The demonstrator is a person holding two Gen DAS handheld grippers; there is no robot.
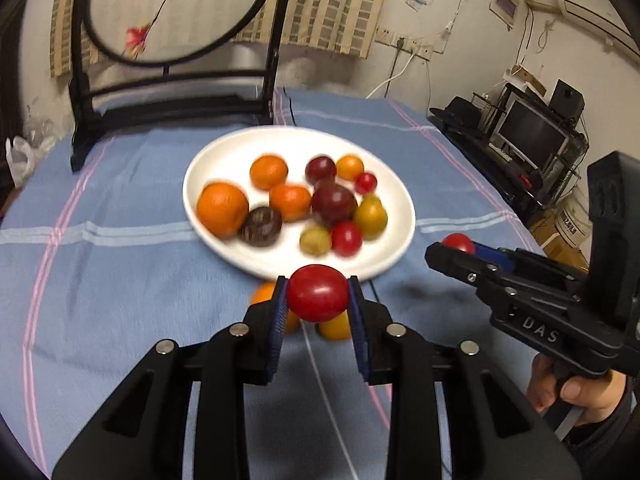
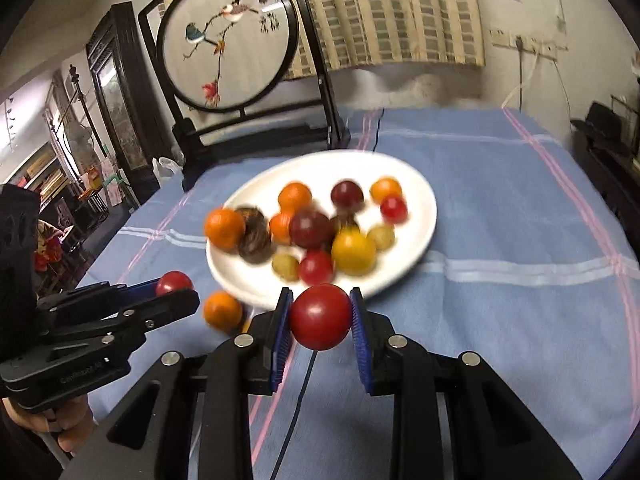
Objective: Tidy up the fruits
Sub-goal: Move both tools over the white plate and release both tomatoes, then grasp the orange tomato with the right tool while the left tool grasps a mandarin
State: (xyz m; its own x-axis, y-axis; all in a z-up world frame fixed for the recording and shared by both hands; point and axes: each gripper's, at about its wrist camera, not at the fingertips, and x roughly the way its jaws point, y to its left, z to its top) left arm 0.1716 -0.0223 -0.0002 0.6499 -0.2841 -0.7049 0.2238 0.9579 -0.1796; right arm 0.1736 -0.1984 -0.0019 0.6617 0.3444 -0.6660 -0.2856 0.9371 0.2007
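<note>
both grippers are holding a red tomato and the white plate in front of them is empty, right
Not quite. Each gripper, left and right, does hold a red tomato, but the white plate is not empty: both wrist views show it carrying oranges, red and yellow tomatoes and dark fruits.

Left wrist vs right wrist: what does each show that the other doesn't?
Left wrist only: a yellow fruit on the cloth just behind its held tomato, and a monitor at right. Right wrist only: the whole embroidered screen and a dark cabinet at left. Both: the white plate of mixed fruit on the blue tablecloth, with the left gripper and right gripper each shut on a red tomato.
</note>
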